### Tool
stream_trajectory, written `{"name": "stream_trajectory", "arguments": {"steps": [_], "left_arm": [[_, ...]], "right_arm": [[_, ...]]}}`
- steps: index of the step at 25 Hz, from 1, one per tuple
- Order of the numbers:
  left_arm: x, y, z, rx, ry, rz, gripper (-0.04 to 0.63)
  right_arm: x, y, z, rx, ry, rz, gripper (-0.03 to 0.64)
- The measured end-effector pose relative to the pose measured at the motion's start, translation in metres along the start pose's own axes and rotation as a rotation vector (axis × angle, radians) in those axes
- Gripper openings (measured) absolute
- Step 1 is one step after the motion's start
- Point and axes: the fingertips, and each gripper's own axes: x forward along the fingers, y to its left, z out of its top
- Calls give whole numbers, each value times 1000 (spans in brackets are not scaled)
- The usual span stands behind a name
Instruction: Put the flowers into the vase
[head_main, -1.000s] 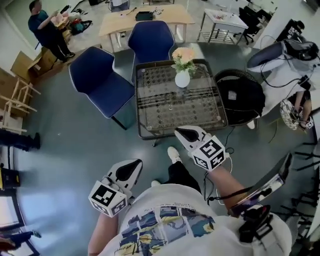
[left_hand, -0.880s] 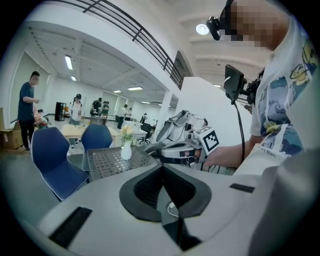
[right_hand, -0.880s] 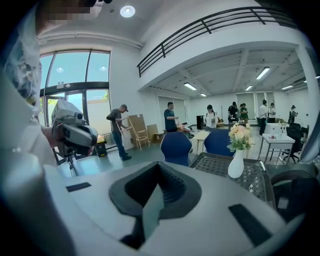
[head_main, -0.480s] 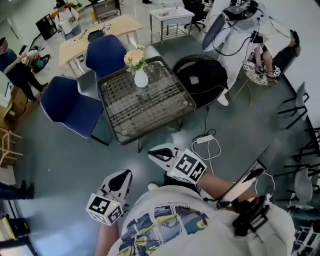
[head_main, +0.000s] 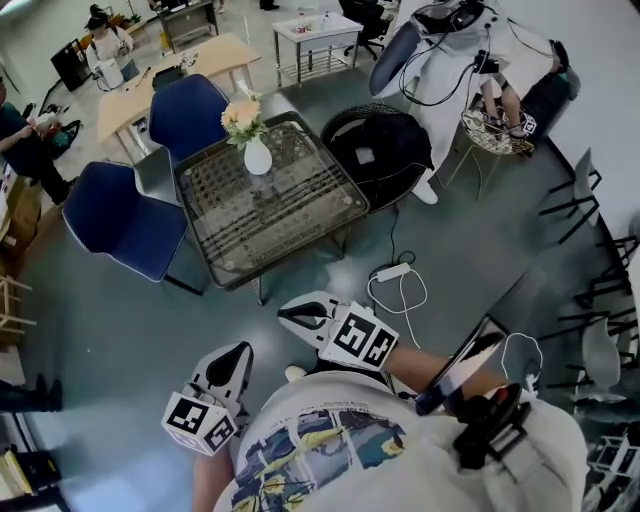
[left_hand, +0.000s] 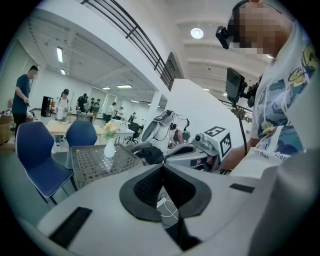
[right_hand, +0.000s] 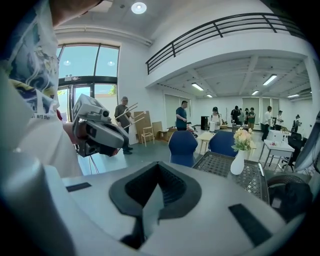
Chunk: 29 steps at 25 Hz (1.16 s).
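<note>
Blue chairs: two stood by the tabletop (head_main: 285, 215), one (head_main: 125, 220) against its left edge and one (head_main: 190, 110) at its far-left corner.
Left hand-held gripper (head_main: 235, 358): I held it over the floor, well short of the tabletop's near edge. It was clenched, its jaws meeting at the tips with nothing gripped between them.
Flowers (head_main: 241, 115): the pale peach and cream blooms stood in the vase, above the tabletop's far-left part.
Vase (head_main: 258, 158): white and upright, it rested on the tabletop close to the far edge, well apart from both of my hand-held grippers.
Tabletop: a clear top over a mesh grid in a dark frame.
Right hand-held gripper (head_main: 296, 314): I held it closer to the tabletop's near edge than the left one, but not touching it. It was clenched too, jaws together and holding nothing.
Black round object (head_main: 385, 150): it sat on the floor just beside the tabletop's right edge; I could not tell what it was.
Power strip (head_main: 392, 272): white, with its cable looped, it lay on the floor off the tabletop's near-right corner.
</note>
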Motion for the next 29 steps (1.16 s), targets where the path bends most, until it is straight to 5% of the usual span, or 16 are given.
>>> {"name": "stream_trajectory", "arguments": {"steps": [29], "left_arm": [[-8,7,-4,-9,-4,2,9]], "right_arm": [[15,7,5,-41,17,18,11]]}}
